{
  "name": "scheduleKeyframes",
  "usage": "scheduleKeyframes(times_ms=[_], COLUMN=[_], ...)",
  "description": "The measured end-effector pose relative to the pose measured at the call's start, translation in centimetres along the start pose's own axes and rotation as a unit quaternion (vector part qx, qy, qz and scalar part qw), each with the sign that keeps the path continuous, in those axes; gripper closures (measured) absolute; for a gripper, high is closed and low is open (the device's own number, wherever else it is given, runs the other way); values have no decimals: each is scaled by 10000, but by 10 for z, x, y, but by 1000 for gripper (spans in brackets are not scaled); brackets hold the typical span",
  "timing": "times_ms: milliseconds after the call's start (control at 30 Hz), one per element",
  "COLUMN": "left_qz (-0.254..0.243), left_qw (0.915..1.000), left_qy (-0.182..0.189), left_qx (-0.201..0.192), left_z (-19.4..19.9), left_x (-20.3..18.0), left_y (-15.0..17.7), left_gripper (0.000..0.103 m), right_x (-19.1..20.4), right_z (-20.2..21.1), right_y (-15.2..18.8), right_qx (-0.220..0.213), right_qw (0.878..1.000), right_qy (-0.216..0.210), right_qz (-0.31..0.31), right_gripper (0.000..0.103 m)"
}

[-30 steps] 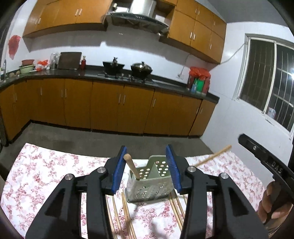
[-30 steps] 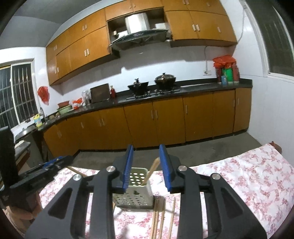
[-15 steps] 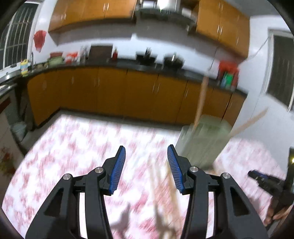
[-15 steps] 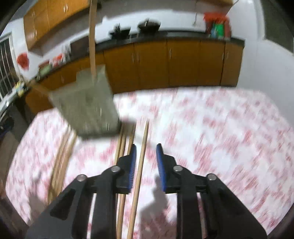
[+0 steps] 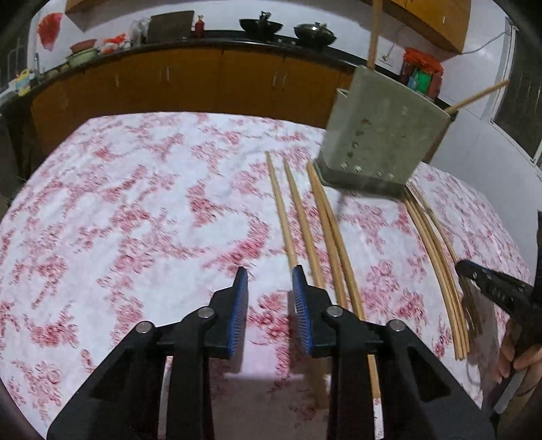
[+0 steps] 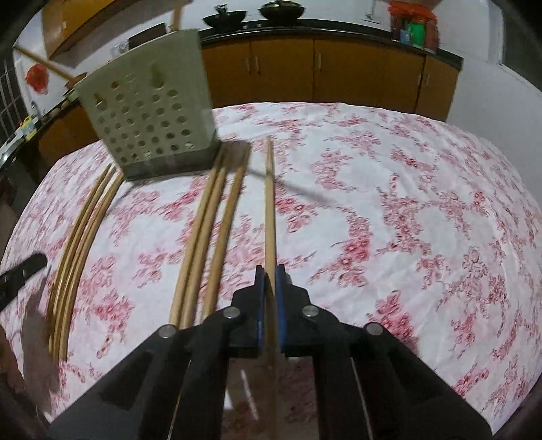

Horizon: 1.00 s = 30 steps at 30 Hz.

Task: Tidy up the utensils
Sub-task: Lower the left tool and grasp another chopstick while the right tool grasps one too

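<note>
A pale green perforated utensil holder (image 5: 379,132) (image 6: 149,125) stands on the floral tablecloth with two chopsticks sticking out of it. Several wooden chopsticks (image 5: 305,216) (image 6: 210,233) lie on the cloth in front of it and to its side (image 5: 437,257) (image 6: 78,237). My left gripper (image 5: 269,274) is open and empty, low over the cloth just left of the nearest chopsticks. My right gripper (image 6: 267,270) has its jaws closed around one chopstick (image 6: 270,203) that lies on the cloth pointing toward the holder.
The floral tablecloth (image 5: 118,210) (image 6: 406,203) covers the table. Orange kitchen cabinets (image 5: 169,78) and a dark counter with pots (image 6: 250,13) stand behind. The right gripper and hand show at the edge of the left wrist view (image 5: 501,294).
Both grippers have dropped from looking at the holder to close over the cloth. The right gripper has narrowed from open to closed around one chopstick.
</note>
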<state>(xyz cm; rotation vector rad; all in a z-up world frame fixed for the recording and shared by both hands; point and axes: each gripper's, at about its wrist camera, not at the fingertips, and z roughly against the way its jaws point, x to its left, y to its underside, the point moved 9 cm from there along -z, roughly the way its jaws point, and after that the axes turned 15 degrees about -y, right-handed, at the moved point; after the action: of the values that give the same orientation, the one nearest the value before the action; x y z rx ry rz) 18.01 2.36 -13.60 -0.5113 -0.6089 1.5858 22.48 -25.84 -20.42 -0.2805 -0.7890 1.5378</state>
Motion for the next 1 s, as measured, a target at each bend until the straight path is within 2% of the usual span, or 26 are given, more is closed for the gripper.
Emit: scheduleKeyframes(times_ms=[300,600,733,1000], left_qz=[-261,-567,-603,-276], left_qw=[9993,9983,9978,9988], left_qy=[153,-143,-250,-380], left_qx=[207,85,96,98], left_z=[-6,-4,-12,-36], left_x=[-18,-24,-21,-3], left_y=[21,26,17,-13], left_gripper=[84,94,95,96], right_x=[-3,-1,2,-7], right_z=[1,6,4,-9], right_y=[0,7,4,-18], right_qx=[-18,27,21,-147], right_qw=[10000,9999,9998,9995], right_qy=[17,44,51,249], right_qz=[-8,86,187,133], right_gripper=[95,93,95,95])
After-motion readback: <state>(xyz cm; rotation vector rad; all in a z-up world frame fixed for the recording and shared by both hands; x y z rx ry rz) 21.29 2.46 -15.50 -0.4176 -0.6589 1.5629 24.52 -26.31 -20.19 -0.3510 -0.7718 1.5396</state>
